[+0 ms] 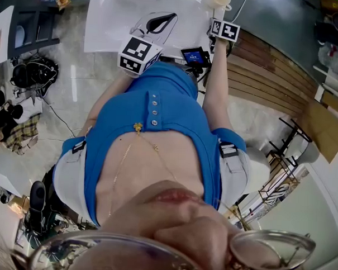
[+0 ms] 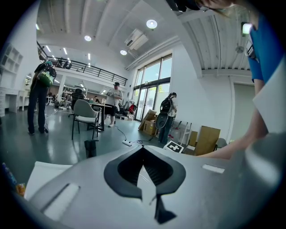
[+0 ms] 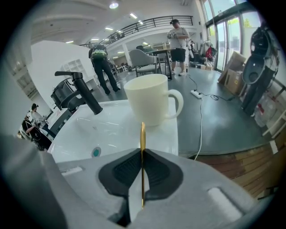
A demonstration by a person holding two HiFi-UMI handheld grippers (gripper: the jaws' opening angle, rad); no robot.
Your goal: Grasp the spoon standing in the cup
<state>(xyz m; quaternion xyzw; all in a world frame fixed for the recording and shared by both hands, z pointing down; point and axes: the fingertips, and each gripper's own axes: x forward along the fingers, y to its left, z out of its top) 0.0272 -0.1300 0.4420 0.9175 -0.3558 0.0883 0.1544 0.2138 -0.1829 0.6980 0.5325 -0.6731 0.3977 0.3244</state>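
— Where's the spoon point(image 3: 142, 134)?
— Clamped between the closed right tongs point(image 3: 142, 154). It shows edge-on as a thin gold strip, probably its handle. It is out of the cup point(image 3: 149, 105), which stands just beyond on the white surface point(image 3: 173, 134) beside the basin point(image 3: 103, 129).
— And the left tongs point(image 2: 144, 150)?
— Pressed together, with nothing between them.

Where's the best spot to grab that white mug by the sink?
Probably its handle, from the right in the right gripper view: the mug stands upright and the loop sticks out there, thinner than the wide body. The right gripper is shut on a gold spoon.
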